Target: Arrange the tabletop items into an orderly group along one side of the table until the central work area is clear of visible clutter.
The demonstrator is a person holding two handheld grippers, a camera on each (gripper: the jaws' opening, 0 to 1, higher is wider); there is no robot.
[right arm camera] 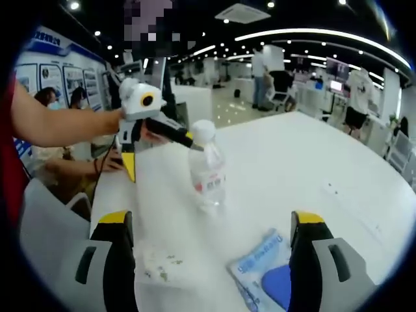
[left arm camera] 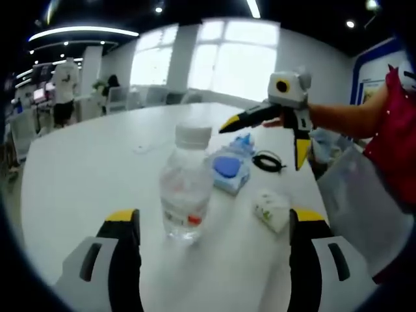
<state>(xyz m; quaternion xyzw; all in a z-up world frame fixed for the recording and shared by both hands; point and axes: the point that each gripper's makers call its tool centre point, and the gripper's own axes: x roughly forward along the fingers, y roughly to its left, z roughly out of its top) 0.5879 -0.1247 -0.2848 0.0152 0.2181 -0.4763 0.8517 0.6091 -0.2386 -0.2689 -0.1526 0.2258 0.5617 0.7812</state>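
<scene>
Clutter sits in a loose bunch on the white table [left arm camera: 84, 162]: a clear plastic water bottle [left arm camera: 185, 188] with a white cap stands upright in the middle, a blue-and-white soft packet [left arm camera: 231, 170] lies just beside it, a small white tissue pack [left arm camera: 273, 209] lies nearer the edge, and a coiled black cable [left arm camera: 268, 161] rests beyond the packet. None of it is grouped along one side yet.

The left gripper [left arm camera: 214, 224] has its jaws spread wide, holding nothing, with the bottle standing between and ahead of them. The right gripper [right arm camera: 214, 224] also has its jaws wide apart and empty, above the packet [right arm camera: 266, 276] and tissue pack [right arm camera: 162, 263], with the bottle [right arm camera: 207, 170] further ahead.

The main risk looks to be the bottle. It is tall, narrow, smooth-walled and seemingly light, so a jaw clipping it high or from one side would likely tip it and send it rolling across the slick table. Squeezing the thin plastic too hard could buckle it and let it slip out. The flat, crinkly packet and soft tissue pack lie low, so jaws may skid over them or push them rather than lift them. The limp cable could uncoil when lifted. Both grippers face the same cluster from opposite sides, so they could collide.
</scene>
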